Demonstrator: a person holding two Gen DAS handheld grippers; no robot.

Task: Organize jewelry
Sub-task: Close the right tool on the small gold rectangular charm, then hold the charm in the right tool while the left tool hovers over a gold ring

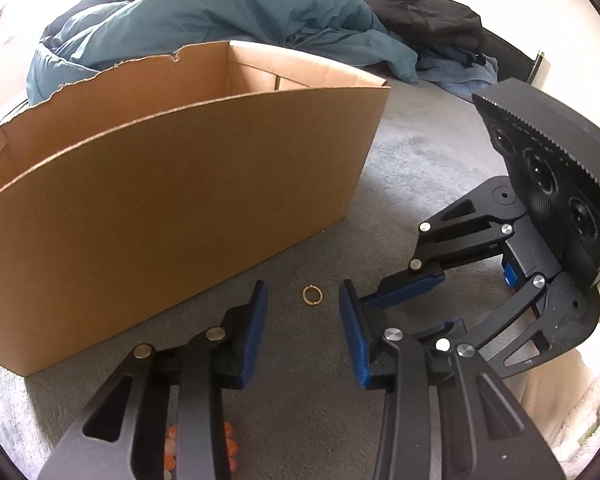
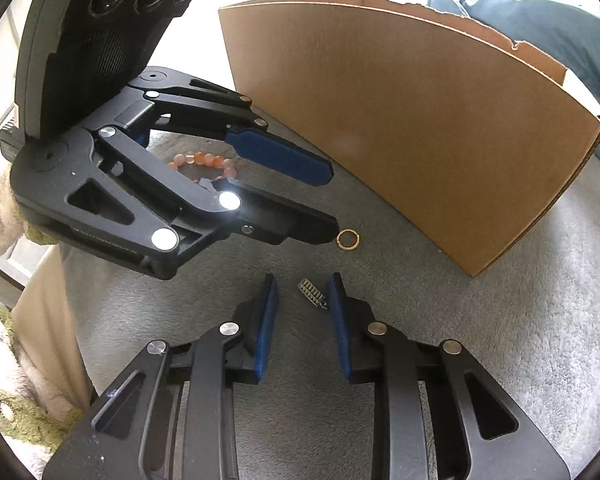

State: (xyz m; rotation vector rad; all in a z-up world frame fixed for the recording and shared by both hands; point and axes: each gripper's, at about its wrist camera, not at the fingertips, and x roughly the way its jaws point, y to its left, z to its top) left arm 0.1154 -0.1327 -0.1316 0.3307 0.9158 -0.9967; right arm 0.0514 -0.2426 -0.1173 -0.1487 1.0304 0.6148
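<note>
Jewelry lies loose on the grey carpet beside the cardboard box: a thin gold ring, a small metal piece that may be an earring, though it is too small to be sure, and an orange bead bracelet. The left gripper is spread apart, holding nothing, its tips either side of the ring. The right gripper is likewise released, straddling the metal piece. The ring looks light, stiff and slippery, lying flat in soft pile, so I judge the pads should press down and close across its outer edge. The bracelet would probably hang limp; pinch it at one bead
</note>
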